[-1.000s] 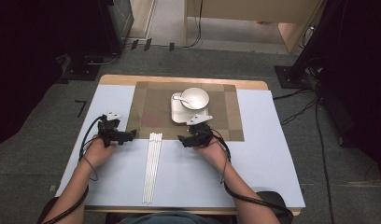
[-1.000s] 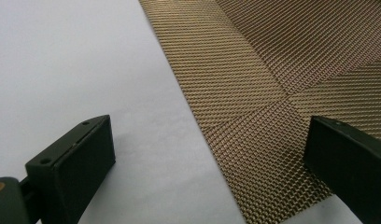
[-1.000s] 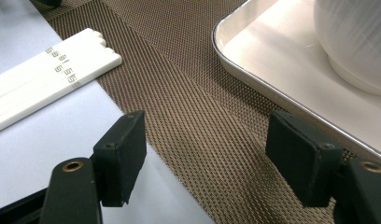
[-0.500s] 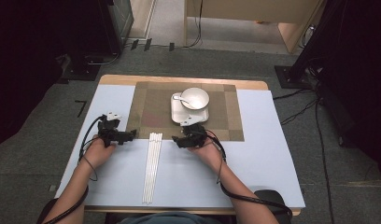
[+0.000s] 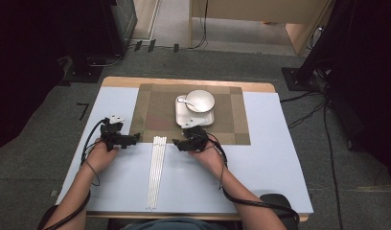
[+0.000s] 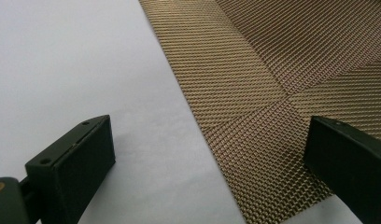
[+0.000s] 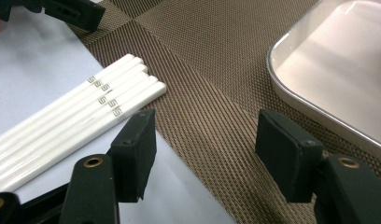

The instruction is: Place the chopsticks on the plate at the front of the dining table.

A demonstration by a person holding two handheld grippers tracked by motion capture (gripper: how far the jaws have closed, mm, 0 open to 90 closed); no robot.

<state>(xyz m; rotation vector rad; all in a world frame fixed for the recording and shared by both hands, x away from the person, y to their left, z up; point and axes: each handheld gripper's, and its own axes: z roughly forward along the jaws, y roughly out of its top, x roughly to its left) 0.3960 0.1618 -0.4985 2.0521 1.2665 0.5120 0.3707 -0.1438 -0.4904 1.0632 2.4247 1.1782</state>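
Several white chopsticks (image 5: 156,172) lie side by side on the pale table, their far ends (image 7: 128,88) touching the front edge of a brown woven placemat (image 5: 155,110). My right gripper (image 5: 177,143) rests just right of those ends. It is open (image 7: 207,149) and its jaws have just been closing, with only mat and table between them. My left gripper (image 5: 136,139) sits at the mat's front left corner and is open (image 6: 207,154) over the mat edge (image 6: 272,70), holding nothing.
A white square plate (image 5: 181,117) sits on the mat behind my right gripper, its rim (image 7: 291,88) close to the right jaw. On it stands a white bowl (image 5: 200,100) with a spoon (image 5: 184,100). Bare table lies on both sides.
My right gripper has shifted a little to the left, from in front of the plate toward the chopsticks' far ends. The left gripper has stayed put.
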